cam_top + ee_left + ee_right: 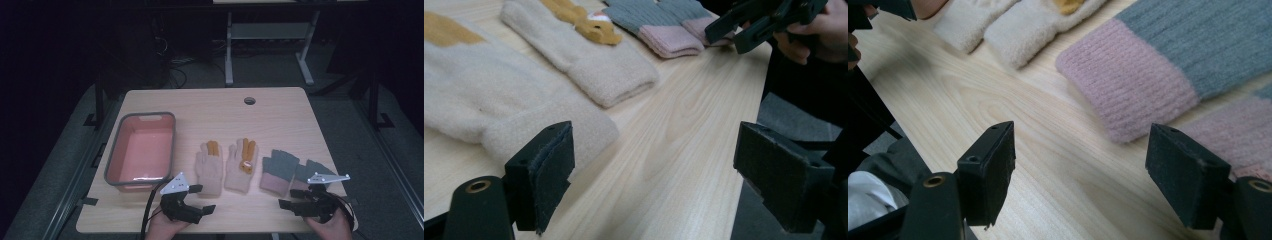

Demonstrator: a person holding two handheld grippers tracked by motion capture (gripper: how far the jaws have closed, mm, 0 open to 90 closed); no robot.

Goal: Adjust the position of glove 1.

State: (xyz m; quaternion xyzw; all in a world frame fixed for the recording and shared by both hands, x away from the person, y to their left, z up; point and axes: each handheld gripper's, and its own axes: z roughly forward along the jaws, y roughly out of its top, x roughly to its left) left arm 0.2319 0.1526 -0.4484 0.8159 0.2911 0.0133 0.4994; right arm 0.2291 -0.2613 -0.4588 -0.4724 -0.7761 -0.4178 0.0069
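Two cream gloves with orange fingers [210, 167] [242, 165] lie flat side by side at the table's middle. Right of them lies a pair of grey gloves with pink cuffs [280, 170] [309, 175]. My left gripper [202, 199] rests low near the front edge, just below the left cream glove's cuff [549, 120], open with bare wood between its jaws [664, 170]. At the front right my right gripper [292, 196] is open too, jaws apart over the tabletop [1088, 170], a little short of the pink cuff [1128, 85]. It also appears in the left gripper view [764, 20].
A pink basin with a grey rim [114, 155] stands at the table's left, nothing inside. A round cable hole [249, 100] sits at the back centre. The table's front edge [240, 231] runs just below both hands. Desk legs and cables stand on the floor behind.
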